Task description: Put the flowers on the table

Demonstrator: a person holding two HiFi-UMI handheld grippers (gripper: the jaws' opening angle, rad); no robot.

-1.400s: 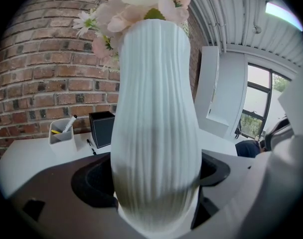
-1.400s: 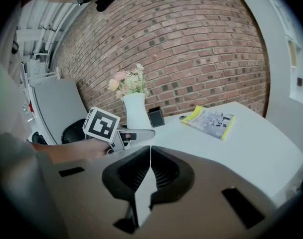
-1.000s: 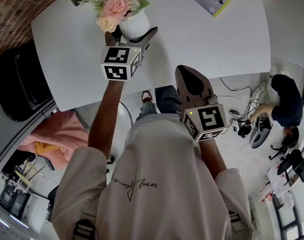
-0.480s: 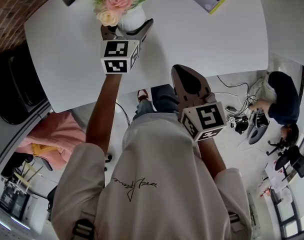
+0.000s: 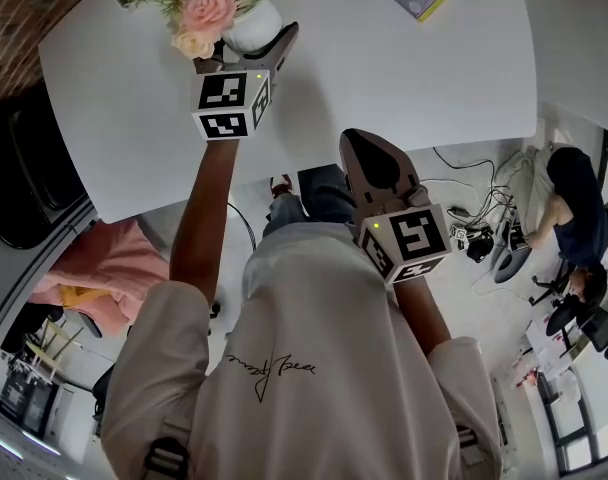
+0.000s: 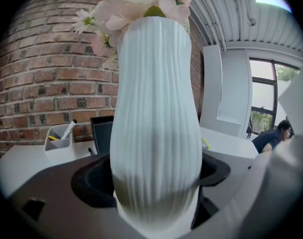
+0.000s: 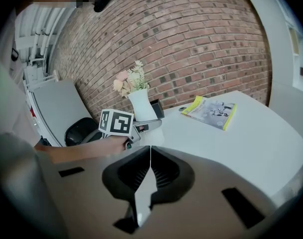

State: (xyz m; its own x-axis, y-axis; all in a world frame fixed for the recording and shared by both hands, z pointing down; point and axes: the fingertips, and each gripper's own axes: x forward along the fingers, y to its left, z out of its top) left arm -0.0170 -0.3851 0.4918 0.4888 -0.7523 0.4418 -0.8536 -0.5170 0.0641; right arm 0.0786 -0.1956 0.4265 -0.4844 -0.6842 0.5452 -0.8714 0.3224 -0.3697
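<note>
The flower vase [image 6: 156,108] stands clamped inside the left claw [image 5: 247,48].

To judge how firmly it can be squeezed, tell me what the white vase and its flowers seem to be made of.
Vase: probably glazed ceramic, though moulded plastic is possible; it is opaque white with fine vertical ribs and a soft satin sheen rather than gloss. Flowers: likely artificial, fabric or plastic; the pale pink and cream petals look uniform and unwilted, but the views cannot settle it.
</note>
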